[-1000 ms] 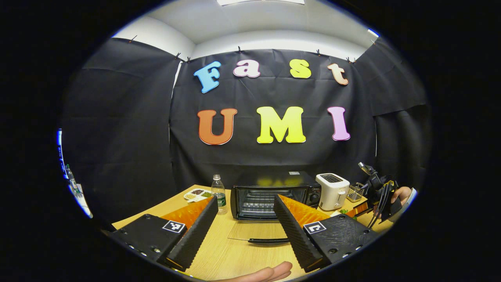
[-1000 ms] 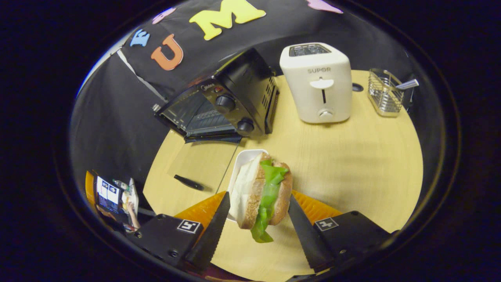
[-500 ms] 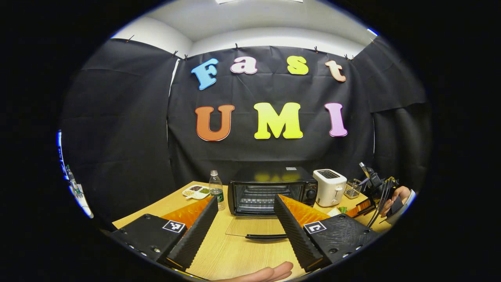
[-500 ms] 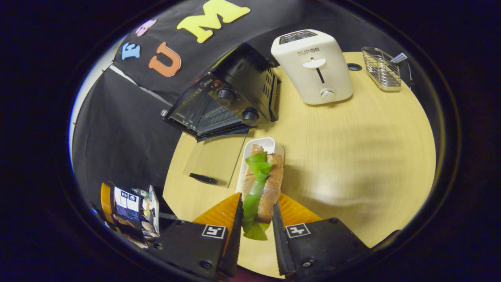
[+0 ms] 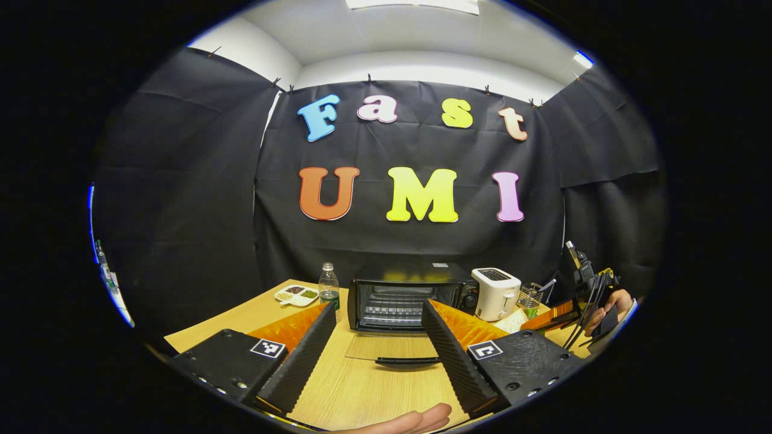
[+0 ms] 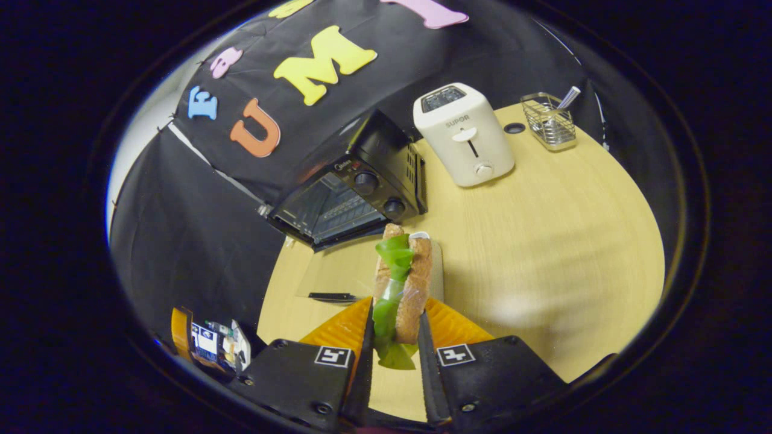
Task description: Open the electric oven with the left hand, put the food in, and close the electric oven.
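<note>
Sandwich sits upright between the right gripper fingers at lower centre of the right gripper view, both fingers pressing on its bread faces, green lettuce hanging out below the grip. It looks light and soft: the bread will squash under too hard a squeeze, and the loose lettuce could slip out, so a hold across the two crusty slices, near their middle, seems soundest. A white tray shows just behind it on the wooden table. The electric oven stands up and to the left of the sandwich, well apart, its glass door folded flat onto the table.

In the left gripper view the left gripper is spread wide and empty at the bottom of the frame, the oven framed between its fingers beyond the lowered door.
</note>
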